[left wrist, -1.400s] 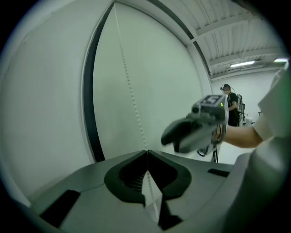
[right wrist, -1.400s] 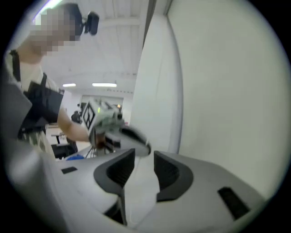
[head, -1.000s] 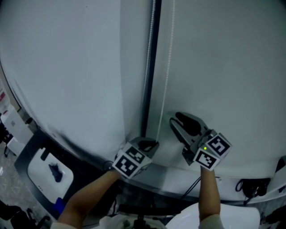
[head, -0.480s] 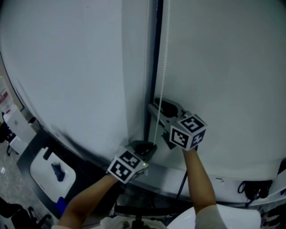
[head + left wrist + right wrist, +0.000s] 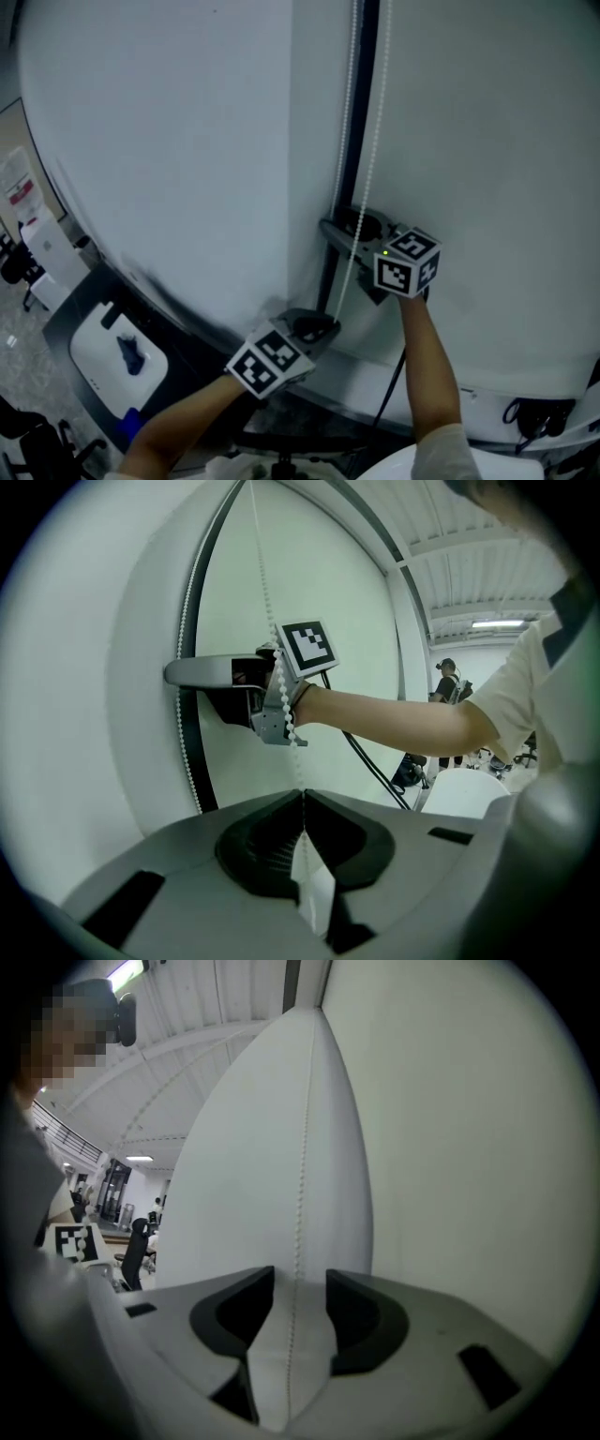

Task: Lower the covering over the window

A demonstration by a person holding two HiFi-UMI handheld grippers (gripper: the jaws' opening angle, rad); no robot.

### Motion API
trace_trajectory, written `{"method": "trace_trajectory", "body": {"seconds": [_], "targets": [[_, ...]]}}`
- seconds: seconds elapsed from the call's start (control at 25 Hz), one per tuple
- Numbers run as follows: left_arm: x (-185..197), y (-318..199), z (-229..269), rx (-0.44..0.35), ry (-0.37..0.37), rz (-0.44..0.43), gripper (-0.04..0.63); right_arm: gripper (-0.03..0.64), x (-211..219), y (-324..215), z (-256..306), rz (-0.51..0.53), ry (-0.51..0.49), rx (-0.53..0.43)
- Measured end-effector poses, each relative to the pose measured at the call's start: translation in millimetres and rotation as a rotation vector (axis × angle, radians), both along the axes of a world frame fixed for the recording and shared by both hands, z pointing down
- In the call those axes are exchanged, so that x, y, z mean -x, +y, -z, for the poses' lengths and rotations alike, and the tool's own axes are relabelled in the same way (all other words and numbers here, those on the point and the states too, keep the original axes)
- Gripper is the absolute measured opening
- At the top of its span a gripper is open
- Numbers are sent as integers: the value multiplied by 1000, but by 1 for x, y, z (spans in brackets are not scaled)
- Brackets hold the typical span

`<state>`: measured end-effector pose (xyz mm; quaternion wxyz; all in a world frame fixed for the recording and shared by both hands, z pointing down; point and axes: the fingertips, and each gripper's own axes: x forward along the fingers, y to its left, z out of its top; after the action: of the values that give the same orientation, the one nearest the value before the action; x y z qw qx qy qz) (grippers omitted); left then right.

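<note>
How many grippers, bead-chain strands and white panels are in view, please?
Grippers: 2, left gripper and right gripper
Bead-chain strands: 2
White panels: 2
Total: 6

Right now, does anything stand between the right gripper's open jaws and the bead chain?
Nothing visible does. The bead chain runs through the gap between the open jaws of the right gripper, with only the white blind behind it. The left gripper is shut on the chain lower down.

A bead chain passes right tongs, left tongs.
</note>
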<state>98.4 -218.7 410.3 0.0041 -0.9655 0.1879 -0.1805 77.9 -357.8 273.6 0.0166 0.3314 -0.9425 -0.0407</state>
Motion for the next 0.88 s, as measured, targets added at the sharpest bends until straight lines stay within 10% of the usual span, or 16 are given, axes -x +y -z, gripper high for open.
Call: {"method": "trace_trajectory", "body": {"seconds": [0.88], "targets": [[6, -16, 3, -47, 67, 64, 29, 24, 3, 5, -1, 230, -209, 134]]}}
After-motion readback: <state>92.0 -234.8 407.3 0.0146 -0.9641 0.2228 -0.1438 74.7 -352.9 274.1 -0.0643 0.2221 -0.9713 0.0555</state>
